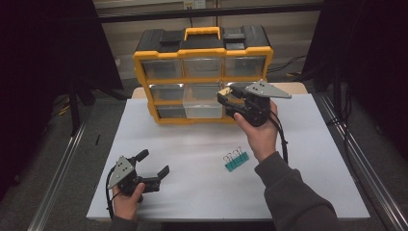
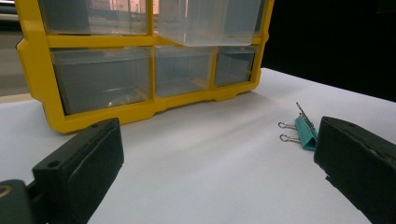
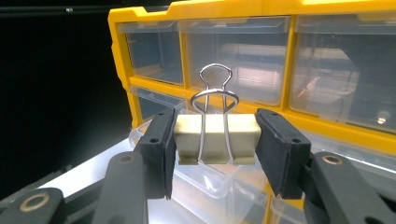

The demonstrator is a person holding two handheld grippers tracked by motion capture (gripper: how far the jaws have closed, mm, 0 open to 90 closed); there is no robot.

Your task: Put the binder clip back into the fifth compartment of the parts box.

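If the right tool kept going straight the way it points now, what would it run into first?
Most likely the yellow plastic drawer organiser: the right tool, shut on a cream binder clip, aims at its clear drawer fronts, above a pulled-out clear drawer. Depth is hard to judge.

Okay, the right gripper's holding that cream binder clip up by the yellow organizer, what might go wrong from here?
The right gripper pinches the cream binder clip only by its two ends, so it may twist or slip out. The pulled-out drawer is small, so a release slightly off could drop the clip on the table. The raised wire handles might catch on the yellow organizer.
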